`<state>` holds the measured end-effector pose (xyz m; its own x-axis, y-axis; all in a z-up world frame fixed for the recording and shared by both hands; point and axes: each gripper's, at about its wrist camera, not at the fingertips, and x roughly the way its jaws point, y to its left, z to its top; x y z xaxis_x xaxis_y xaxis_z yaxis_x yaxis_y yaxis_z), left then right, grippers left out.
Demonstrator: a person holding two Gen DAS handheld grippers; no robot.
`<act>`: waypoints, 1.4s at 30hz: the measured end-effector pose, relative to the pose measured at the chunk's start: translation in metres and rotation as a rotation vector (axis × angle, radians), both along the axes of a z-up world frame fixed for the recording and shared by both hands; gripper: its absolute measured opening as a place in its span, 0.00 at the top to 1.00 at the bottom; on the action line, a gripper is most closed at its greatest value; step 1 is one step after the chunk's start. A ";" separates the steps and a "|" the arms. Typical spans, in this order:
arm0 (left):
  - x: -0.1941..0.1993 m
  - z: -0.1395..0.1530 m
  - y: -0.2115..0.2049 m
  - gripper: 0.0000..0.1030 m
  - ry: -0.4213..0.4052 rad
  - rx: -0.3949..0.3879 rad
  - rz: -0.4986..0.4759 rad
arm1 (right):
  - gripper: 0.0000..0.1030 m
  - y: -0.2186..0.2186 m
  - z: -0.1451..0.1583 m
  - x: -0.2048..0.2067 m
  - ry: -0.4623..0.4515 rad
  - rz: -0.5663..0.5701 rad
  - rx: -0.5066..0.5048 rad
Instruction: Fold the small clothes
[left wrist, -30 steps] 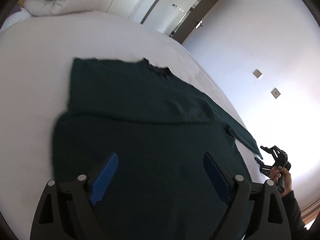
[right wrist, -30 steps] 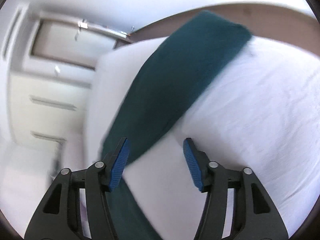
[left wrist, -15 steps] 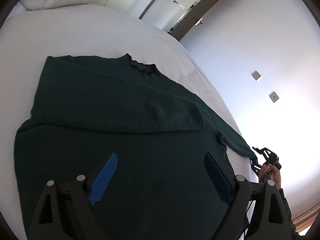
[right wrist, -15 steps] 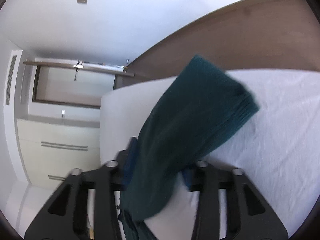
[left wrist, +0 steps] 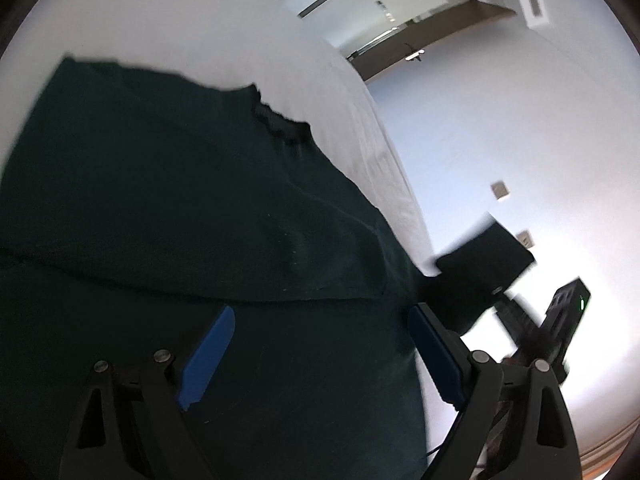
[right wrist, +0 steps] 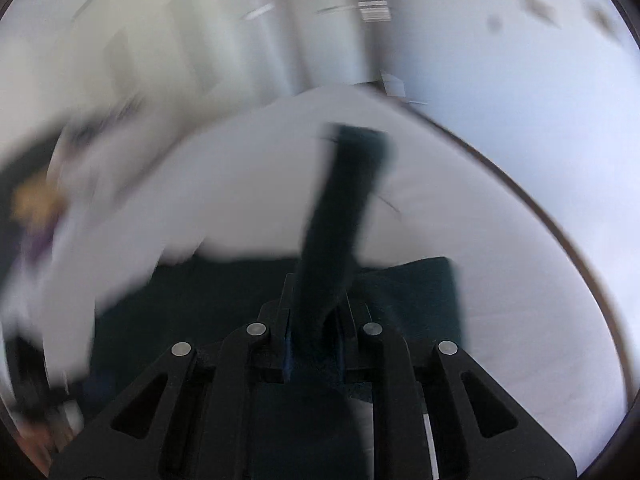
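**Right sleeve lifted for the fold-in, left gripper idle**

Dark green sweater [left wrist: 168, 240] lies flat on the white bed [left wrist: 208, 24], collar [left wrist: 280, 124] toward 1 o'clock in the left wrist view, the far-side sleeve apparently folded in across the chest. Right gripper [right wrist: 314, 344] has just been closing; its jaws are now pinched on the remaining sleeve [right wrist: 344, 208], which sticks up out of the grip toward 12 o'clock, cuff end blurred by motion. Seen from the left wrist view, that same sleeve is off the bed at 3 o'clock.

Left gripper [left wrist: 320, 356] hovers over the sweater's lower body, fingers [left wrist: 208, 344] spread wide, nothing between them. Can't tell if it touches the fabric.

Step in hand, as I judge it: second sleeve fold, just grasped and raised. Next move calls for carrying the sleeve across the chest toward the far side, laying it flat, then releasing. The left gripper could pin the body so it doesn't drag.
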<state>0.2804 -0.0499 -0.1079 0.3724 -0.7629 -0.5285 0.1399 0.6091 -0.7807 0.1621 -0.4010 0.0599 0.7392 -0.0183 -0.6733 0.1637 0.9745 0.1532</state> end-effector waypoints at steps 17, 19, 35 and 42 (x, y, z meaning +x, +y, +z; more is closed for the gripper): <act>0.013 -0.031 -0.064 0.20 0.149 -0.095 -0.063 | 0.73 0.076 -0.105 -0.046 0.186 0.294 -0.058; 0.019 -0.038 -0.074 0.64 0.193 -0.112 -0.092 | 0.50 0.064 -0.103 -0.055 0.178 0.274 0.012; 0.051 0.085 -0.039 0.92 -0.212 0.183 -0.117 | 0.41 -0.131 -0.101 -0.104 -0.020 -0.091 0.804; 0.014 0.155 -0.116 0.92 -0.522 0.249 -0.300 | 0.42 -0.126 -0.131 -0.091 -0.018 -0.135 0.774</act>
<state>0.2943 -0.1654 0.0476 0.4176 -0.7519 -0.5102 0.6551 0.6382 -0.4044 0.0713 -0.5270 -0.0714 0.7751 0.3606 -0.5188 0.2640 0.5611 0.7845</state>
